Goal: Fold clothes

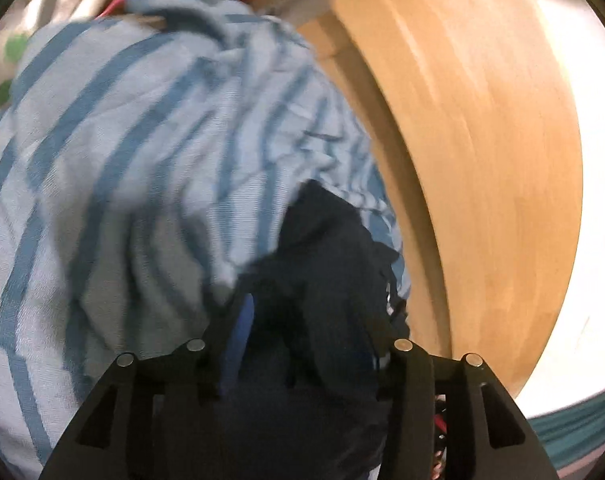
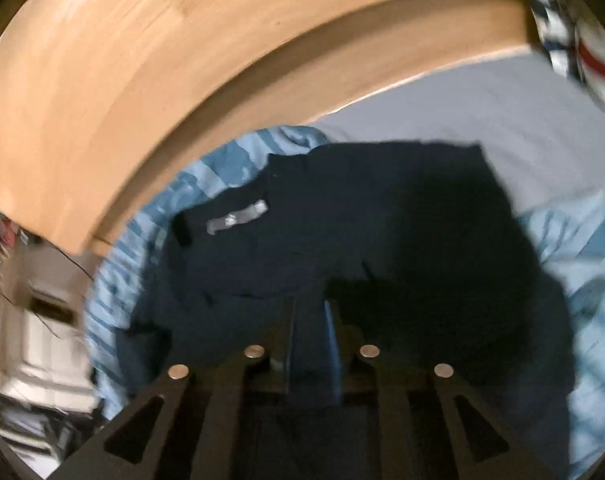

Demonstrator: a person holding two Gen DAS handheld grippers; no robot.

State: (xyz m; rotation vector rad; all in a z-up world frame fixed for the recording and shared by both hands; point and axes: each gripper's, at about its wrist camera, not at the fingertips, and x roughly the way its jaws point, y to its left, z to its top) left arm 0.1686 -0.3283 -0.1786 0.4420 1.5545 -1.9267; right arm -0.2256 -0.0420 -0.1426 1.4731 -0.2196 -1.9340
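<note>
A dark navy garment (image 2: 382, 220) lies spread on the bed, with a grey label (image 2: 238, 216) near its left edge. My right gripper (image 2: 312, 308) hovers close over it. Its blue-padded fingers (image 2: 332, 332) stand a narrow gap apart, and I see no cloth pinched between them. In the left wrist view a bunched part of the navy garment (image 1: 330, 248) rises between the fingers of my left gripper (image 1: 314, 300). Those jaws stand well apart. The left blue pad (image 1: 238, 332) shows bare, while the right finger is hidden behind the dark cloth.
Blue-and-white striped bedding (image 1: 142, 140) fills the left and surrounds the garment (image 2: 118, 280). A wooden bed frame (image 1: 482, 140) curves along the edge (image 2: 142, 60). A grey sheet (image 2: 482, 108) lies beyond, with a striped cloth (image 2: 582, 40) at top right. Blurred clutter (image 2: 34, 340) sits off the bed.
</note>
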